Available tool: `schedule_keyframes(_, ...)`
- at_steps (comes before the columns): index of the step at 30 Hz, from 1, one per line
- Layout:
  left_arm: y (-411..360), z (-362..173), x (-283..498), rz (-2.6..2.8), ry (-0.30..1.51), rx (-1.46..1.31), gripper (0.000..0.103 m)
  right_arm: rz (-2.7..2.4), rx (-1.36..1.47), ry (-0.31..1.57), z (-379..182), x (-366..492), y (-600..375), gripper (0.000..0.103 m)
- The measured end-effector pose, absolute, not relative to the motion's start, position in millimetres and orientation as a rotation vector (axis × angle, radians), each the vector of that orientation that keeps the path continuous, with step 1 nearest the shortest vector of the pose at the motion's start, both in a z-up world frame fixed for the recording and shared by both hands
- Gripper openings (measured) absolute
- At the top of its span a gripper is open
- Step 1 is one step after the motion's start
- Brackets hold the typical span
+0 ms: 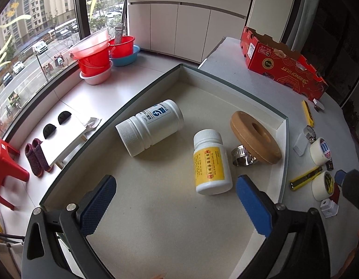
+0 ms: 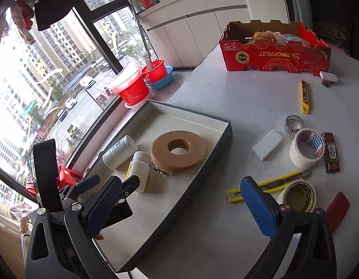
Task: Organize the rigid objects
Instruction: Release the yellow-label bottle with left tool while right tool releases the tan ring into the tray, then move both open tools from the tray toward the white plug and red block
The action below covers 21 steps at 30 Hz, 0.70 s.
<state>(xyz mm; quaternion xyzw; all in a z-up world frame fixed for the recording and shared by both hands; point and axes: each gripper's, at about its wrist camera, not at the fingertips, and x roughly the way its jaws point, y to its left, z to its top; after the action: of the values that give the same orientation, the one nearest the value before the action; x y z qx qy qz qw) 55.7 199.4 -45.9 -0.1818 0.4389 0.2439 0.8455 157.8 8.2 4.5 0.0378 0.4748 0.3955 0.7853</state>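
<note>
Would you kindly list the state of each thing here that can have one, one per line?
Left tool: open, empty, over the tray.
Right tool: open, empty.
Tray: lidless, partly filled.
Large white bottle: capped, lying on its side.
Yellow-label bottle: capped, lying down.
Tan ring: tilted, resting on a hose clamp.
Utility knife: on the table; blade cannot be told.
Red fruit box: open-topped.

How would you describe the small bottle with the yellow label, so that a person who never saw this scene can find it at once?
Start from the shallow white tray on the table. Inside it, a small white bottle lies beside the tan ring and the metal hose clamp. Unlike the bigger white bottle with a blue mark nearby, it wears a yellow label with red characters.
</note>
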Motion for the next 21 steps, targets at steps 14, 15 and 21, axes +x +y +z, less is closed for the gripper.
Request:
schedule_keyframes(14, 108, -41, 48, 0.363, 0.967, -0.299, 0.103, 0.632, 0.139, 1.139, -36, 125, -106, 0.102)
schedule_keyframes(15, 100, -41, 49, 0.354, 0.97, -0.288, 0.103, 0.606, 0.138, 1.135, -38, 123, -115, 0.102)
schedule_keyframes(21, 61, -44, 54, 0.284, 0.995, -0.236, 0.103, 0.457, 0.161, 1.122, -51, 109, -168, 0.102)
